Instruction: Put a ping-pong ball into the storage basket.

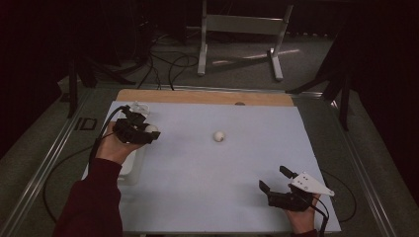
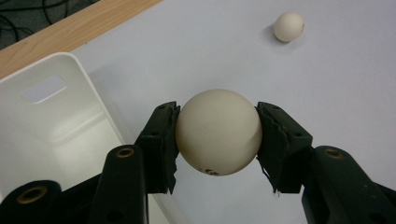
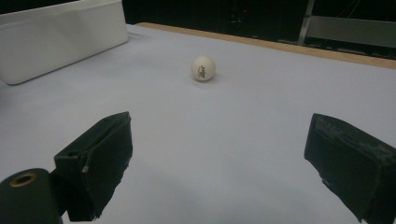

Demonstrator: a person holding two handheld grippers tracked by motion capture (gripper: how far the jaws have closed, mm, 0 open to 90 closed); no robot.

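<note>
Cream-white and smooth, the small round plastic ball (image 2: 218, 132) sits clamped between the two black pads of the left tool (image 2: 217, 140) — each pad presses flat on one side of it, with a dark printed mark showing on its underside. In the high view this left tool (image 1: 146, 131) is held at the left part of the pale blue tabletop (image 1: 207, 168), near the far edge, with the held ball (image 1: 151, 129) at its tip. Just beside and partly beneath it lies the white rectangular plastic bin (image 2: 51, 126), whose open inside and slotted handle hole show in the left gripper view; the ball hangs past the bin's rim, over the blue surface rather than over the bin.

A second cream-white ball (image 1: 219, 136) rests loose on the tabletop near its middle, well apart from both tools. In the right gripper view this second ball (image 3: 203, 68) lies ahead with a small dark print facing the camera, and the white bin (image 3: 60, 39) stands off to the upper left.

The right tool (image 1: 276, 181) is at the near right corner of the tabletop — its black jaws stand wide apart with nothing between them. A strip of light wood (image 1: 197, 97) borders the far edge.
</note>
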